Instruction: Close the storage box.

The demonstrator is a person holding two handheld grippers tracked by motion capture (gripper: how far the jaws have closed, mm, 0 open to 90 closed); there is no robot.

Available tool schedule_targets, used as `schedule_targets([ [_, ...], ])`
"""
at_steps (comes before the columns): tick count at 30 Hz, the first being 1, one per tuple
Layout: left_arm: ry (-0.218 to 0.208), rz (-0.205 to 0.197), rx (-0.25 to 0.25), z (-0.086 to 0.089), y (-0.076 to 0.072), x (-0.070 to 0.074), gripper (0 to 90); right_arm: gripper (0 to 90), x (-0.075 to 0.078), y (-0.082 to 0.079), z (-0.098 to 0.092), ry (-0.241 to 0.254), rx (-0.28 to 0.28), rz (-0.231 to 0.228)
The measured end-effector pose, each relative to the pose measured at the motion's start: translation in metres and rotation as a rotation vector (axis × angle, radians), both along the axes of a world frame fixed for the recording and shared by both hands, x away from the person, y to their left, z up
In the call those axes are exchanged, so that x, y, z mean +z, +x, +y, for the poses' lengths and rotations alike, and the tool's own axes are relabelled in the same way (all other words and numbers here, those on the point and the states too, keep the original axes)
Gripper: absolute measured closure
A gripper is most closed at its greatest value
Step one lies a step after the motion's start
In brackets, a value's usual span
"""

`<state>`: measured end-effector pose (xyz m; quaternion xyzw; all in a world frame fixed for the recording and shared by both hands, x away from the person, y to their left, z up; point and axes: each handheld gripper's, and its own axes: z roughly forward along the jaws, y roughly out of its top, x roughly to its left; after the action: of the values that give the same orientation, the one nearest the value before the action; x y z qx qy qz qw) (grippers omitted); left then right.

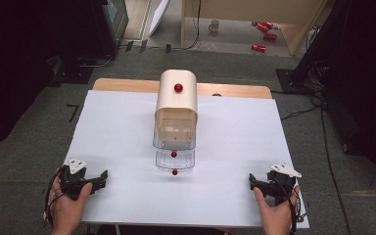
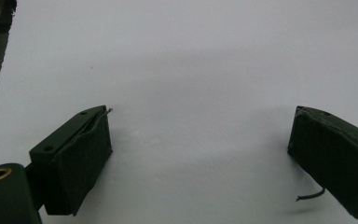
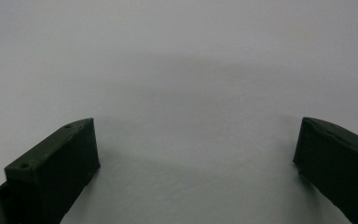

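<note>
A cream-topped cabinet (image 1: 176,95) with a red knob (image 1: 178,87) stands at the middle back of the white table (image 1: 127,127). Two clear drawers (image 1: 175,137) stick out of its front, the lower one (image 1: 175,159) with a red knob (image 1: 174,154); another red knob (image 1: 175,172) shows just below it. My left gripper (image 1: 104,177) rests near the front left, held by a hand, its jaws wide apart over bare white surface (image 2: 200,135). At the front right my right gripper (image 1: 251,182) is also open, nothing between its jaws (image 3: 196,144).
A wooden board (image 1: 127,85) edges the table's far side. On the floor beyond lie red cans (image 1: 264,29) and a mug (image 1: 214,25). Cables (image 1: 318,103) run over the carpet at the right.
</note>
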<state>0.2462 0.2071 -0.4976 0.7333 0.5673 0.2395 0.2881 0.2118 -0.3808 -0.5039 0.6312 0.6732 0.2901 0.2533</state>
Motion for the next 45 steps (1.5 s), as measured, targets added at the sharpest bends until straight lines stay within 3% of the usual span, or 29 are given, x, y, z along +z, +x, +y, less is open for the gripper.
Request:
schedule_targets([
  [6, 0.001, 0.0, 0.0, 0.0, 0.0, 0.0, 5.7, 0.5, 0.001, 0.0, 0.001, -0.004, -0.011, 0.001],
  [9, 0.0, 0.0, 0.0, 0.0, 0.0, 0.0, 5.7, 0.8, 0.003, -0.002, 0.003, 0.036, -0.044, 0.001],
  [12, -0.003, -0.001, 0.002, 0.0, 0.0, 0.0, 5.7, 0.7, 0.007, -0.004, 0.008, 0.075, -0.027, 0.017],
  [14, -0.001, 0.0, 0.001, 0.0, 0.0, 0.0, 5.7, 0.8, 0.008, -0.005, 0.011, 0.076, -0.019, 0.015],
  [20, -0.001, 0.0, 0.001, 0.0, 0.0, 0.0, 5.7, 0.7, 0.026, -0.005, 0.034, 0.053, 0.005, -0.023],
  [35, -0.003, -0.001, 0.002, 0.0, 0.0, 0.0, 5.7, 0.4, 0.059, 0.004, 0.107, 0.094, 0.147, -0.084],
  [45, -0.001, 0.001, 0.0, 0.0, 0.0, 0.0, 5.7, 0.6, 0.064, 0.018, 0.15, 0.104, 0.223, -0.099],
])
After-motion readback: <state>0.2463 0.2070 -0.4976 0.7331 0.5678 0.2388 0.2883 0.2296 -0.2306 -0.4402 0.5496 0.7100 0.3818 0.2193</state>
